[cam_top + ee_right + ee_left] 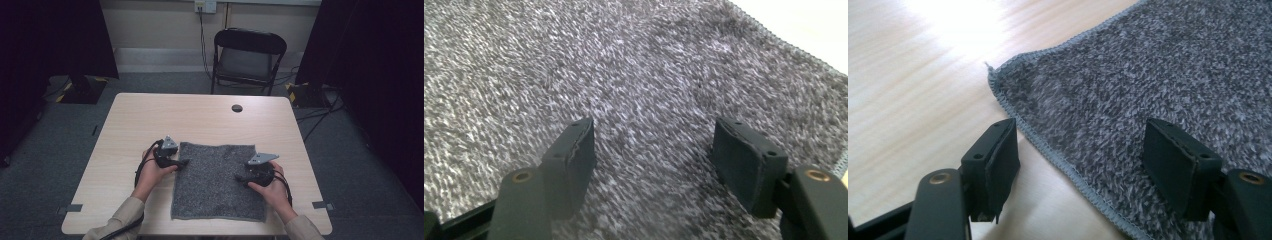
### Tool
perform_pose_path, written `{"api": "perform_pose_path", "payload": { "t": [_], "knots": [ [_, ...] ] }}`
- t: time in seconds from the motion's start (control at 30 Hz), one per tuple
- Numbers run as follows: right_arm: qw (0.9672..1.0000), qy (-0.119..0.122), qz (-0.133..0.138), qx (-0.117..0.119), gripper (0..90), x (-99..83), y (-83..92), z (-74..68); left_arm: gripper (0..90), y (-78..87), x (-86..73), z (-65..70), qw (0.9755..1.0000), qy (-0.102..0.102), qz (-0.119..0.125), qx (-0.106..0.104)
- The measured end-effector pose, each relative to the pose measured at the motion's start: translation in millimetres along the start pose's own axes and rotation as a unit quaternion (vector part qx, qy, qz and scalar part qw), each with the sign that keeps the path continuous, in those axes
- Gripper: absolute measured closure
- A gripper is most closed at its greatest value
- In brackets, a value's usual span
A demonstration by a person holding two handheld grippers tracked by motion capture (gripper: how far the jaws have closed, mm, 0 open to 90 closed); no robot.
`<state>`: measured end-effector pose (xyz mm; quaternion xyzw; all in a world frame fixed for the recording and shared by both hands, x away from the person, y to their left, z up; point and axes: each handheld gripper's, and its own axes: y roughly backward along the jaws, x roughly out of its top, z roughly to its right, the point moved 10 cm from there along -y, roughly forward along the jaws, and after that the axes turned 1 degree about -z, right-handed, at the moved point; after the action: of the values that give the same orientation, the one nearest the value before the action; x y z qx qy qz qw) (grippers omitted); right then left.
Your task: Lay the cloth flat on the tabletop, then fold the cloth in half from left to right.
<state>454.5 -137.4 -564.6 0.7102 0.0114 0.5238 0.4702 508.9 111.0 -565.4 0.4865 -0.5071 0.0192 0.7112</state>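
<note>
Grey towel [217,181] flat on bench [150,120], near front edge. Left tongs [184,162] at towel's left edge near far corner, jaws wide apart, straddling hem, gripping nothing. Right tongs [239,176] over towel's right part, jaws wide apart, nothing held.

No readable text, labels, brands or numbers anywhere: none on the grey fuzzy towel [218,181], the light wooden table [150,120], the black folding chair [248,56] or the black gripper jaws. The white wall outlet plate [205,6] is too small to read.
</note>
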Motion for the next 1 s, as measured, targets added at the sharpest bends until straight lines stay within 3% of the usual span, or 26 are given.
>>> {"api": "perform_pose_path", "payload": {
  "t": [0.17, 0.3, 0.43, 0.53, 0.77, 1.0],
  "knots": [
    [1.0000, -0.002, -0.006, -0.001, 31.2, 10.4, -10.3, 8.0, 29.7, -3.3, 3.1, -12.7, 0.9999, 0.012, 0.000, 0.008],
    [1.0000, 0.006, -0.006, 0.002, 30.9, 17.0, -6.2, 1.7, 29.1, -0.2, 4.1, -13.8, 1.0000, 0.007, 0.001, 0.006],
    [0.9998, 0.014, -0.002, 0.017, 27.7, 25.6, -0.6, -15.0, 26.9, 5.5, 5.6, -12.4, 0.9999, 0.013, 0.009, -0.006],
    [0.9995, 0.006, 0.004, 0.029, 24.8, 32.2, 0.8, -27.8, 24.1, 10.0, 7.8, -13.0, 0.9994, 0.026, 0.019, -0.013],
    [0.9984, 0.017, 0.012, 0.053, 18.0, 43.2, 0.1, -52.2, 19.3, 16.5, 12.8, -16.5, 0.9992, 0.030, 0.020, -0.020],
    [0.9970, 0.021, 0.011, 0.074, 17.9, 45.2, -3.1, -71.5, 18.1, 19.8, 14.3, -17.3, 0.9990, 0.032, 0.023, -0.021]
  ]
}}
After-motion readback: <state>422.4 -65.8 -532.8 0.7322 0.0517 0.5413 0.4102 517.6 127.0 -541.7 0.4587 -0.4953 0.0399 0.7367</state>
